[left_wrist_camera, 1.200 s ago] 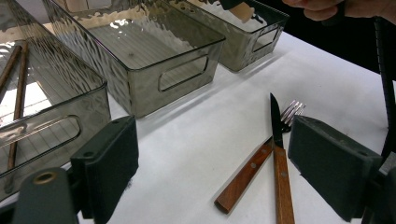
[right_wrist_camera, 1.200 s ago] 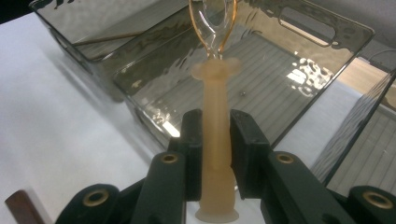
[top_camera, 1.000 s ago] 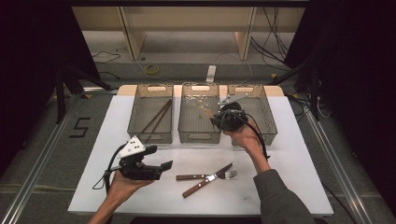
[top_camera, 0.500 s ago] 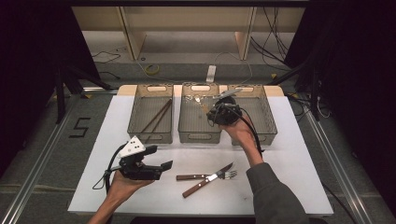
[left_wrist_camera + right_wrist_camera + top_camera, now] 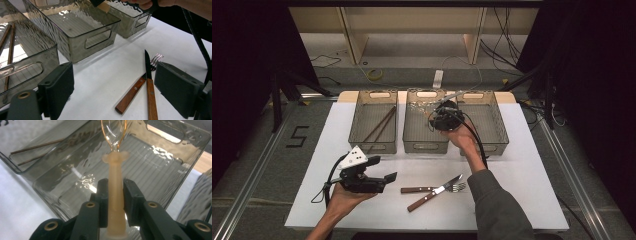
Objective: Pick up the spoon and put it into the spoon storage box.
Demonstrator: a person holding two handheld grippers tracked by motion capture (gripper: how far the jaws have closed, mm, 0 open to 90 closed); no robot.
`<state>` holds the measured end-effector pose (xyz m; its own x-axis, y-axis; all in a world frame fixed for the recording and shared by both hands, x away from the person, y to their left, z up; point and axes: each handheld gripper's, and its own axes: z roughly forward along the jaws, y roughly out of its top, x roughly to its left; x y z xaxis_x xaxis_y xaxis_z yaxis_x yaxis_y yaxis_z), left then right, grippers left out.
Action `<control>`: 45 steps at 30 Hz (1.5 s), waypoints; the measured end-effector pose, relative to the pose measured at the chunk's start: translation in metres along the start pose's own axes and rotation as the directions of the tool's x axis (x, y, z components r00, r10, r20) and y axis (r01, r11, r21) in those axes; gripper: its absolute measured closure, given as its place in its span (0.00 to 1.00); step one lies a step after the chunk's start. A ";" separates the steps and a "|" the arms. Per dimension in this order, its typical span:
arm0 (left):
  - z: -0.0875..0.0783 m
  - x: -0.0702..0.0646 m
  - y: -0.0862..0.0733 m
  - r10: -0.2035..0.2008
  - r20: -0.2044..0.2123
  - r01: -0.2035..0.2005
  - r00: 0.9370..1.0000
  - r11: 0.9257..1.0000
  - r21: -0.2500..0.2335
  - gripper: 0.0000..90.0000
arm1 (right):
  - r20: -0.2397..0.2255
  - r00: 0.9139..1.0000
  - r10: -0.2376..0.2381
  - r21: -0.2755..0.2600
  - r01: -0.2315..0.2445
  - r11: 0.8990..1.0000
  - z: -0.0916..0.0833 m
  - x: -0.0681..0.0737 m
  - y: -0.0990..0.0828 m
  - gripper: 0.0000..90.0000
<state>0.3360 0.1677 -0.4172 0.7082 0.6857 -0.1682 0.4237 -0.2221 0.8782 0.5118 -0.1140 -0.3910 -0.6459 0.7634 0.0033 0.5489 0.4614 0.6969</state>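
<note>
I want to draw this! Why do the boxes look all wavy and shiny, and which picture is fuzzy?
In the left gripper view the middle box has rippled clear walls that bend the light, so it looks wavy. In the right gripper view bright glare spots sit on that box's floor, and the spoon in the right tongs looks soft and blurry up close. In the high view the room around the white table is dark.

Spoon [image 5: 115, 192] in hand-held gripper [image 5: 115, 195]

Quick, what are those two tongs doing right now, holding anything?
Left tongs: open, holding nothing.
Right tongs: closed on a spoon over the middle bin.
</note>
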 end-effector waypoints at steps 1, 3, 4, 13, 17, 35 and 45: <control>0.000 0.000 0.000 0.000 0.000 0.000 1.000 1.000 0.000 0.17 | 0.001 1.000 0.005 0.004 -0.005 1.000 0.001 0.000 0.000 0.85; 0.000 0.000 0.000 0.002 -0.001 -0.002 1.000 1.000 0.001 0.17 | 0.006 1.000 0.008 0.006 -0.008 1.000 0.003 0.000 -0.001 0.85; 0.000 0.000 0.000 0.001 0.000 -0.001 1.000 1.000 0.000 0.17 | 0.008 1.000 0.008 0.009 -0.008 1.000 0.004 -0.001 -0.001 0.85; 0.000 0.000 0.000 0.001 -0.001 -0.001 1.000 1.000 0.001 0.17 | 0.015 1.000 0.016 0.034 -0.017 0.999 0.013 0.000 -0.002 0.85; 0.000 0.000 0.000 0.003 -0.001 -0.003 1.000 1.000 0.002 0.17 | 0.016 1.000 0.026 0.032 -0.027 0.999 0.016 0.003 -0.002 0.85; 0.001 0.000 0.000 -0.002 -0.002 0.002 1.000 1.000 0.007 0.17 | -0.020 0.999 0.027 0.038 -0.027 0.999 0.024 0.006 -0.003 0.76; 0.001 0.001 0.000 -0.005 -0.004 0.005 1.000 1.000 0.007 0.17 | -0.045 0.999 0.031 0.008 -0.030 1.000 0.005 0.001 -0.005 0.62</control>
<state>0.3367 0.1677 -0.4178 0.7035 0.6898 -0.1709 0.4313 -0.2232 0.8742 0.5111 -0.1135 -0.3983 -0.6518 0.7563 0.0566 0.5727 0.4419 0.6905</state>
